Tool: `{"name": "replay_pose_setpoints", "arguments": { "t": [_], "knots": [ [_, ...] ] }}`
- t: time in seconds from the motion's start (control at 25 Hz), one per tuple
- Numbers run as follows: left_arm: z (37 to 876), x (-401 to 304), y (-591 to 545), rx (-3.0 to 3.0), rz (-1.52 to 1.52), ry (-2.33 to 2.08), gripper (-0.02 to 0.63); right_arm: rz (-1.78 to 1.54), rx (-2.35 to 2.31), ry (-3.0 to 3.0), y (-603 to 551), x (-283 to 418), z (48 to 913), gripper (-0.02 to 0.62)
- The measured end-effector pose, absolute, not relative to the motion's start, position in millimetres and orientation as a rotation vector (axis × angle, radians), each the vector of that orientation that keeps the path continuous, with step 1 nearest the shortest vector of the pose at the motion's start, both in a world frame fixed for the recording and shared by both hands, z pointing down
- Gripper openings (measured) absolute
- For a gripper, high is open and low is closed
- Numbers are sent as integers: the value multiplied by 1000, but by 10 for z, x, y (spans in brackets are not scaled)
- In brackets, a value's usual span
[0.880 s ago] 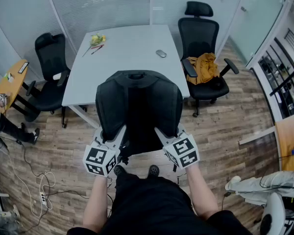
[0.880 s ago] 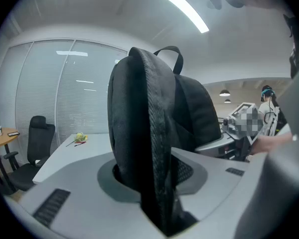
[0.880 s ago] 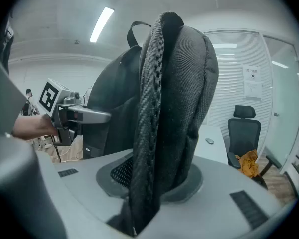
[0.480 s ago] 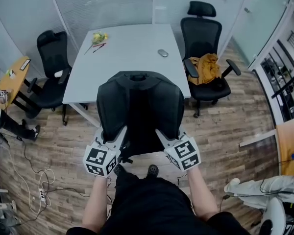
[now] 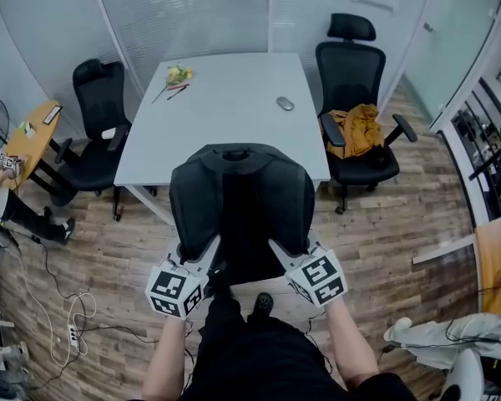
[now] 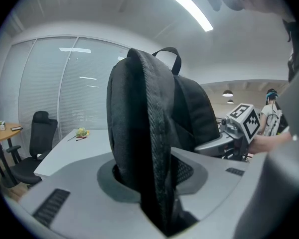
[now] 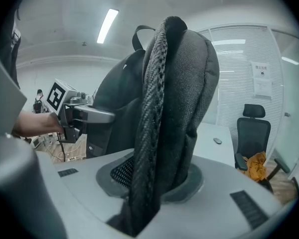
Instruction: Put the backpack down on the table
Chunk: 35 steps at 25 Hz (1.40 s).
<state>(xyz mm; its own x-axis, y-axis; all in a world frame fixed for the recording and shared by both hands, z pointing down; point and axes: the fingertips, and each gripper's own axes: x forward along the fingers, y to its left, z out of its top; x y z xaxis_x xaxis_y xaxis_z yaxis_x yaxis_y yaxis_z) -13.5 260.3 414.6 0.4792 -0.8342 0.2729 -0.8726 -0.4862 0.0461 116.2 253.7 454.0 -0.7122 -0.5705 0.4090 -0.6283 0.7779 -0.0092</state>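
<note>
Nearest, low in the head view: left tool and right tool, side by side ahead of the person's lap. Left tool clamped on a padded black shoulder strap, woven strap edge squeezed upright between the jaws. Right tool likewise pinching the other padded black strap, mesh backing bunched at the pads. Just beyond: black fabric backpack, upright, back panel toward the person, carry handle on top, held up by the two tools above the wooden plank floor, not set down on any surface. Directly behind it: near edge of the white rectangular table, partly covered by the pack's top in the head view. On the table, well apart from the pack: small grey mouse toward the right, yellow-green bundle with pens at the far left corner. Flanking the table: black office chair at left, second black office chair at right with a mustard-yellow garment on its seat. Farthest: frosted glass wall with blinds.
</note>
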Motion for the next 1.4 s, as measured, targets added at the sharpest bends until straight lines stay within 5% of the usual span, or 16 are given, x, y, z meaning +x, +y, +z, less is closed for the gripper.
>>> {"name": "replay_pose_setpoints", "arguments": {
  "t": [1.4],
  "knots": [
    [4024,-1115,725,2649,251,-1327,129,279,1058,-2510,750,201,4434,120]
  ]
}}
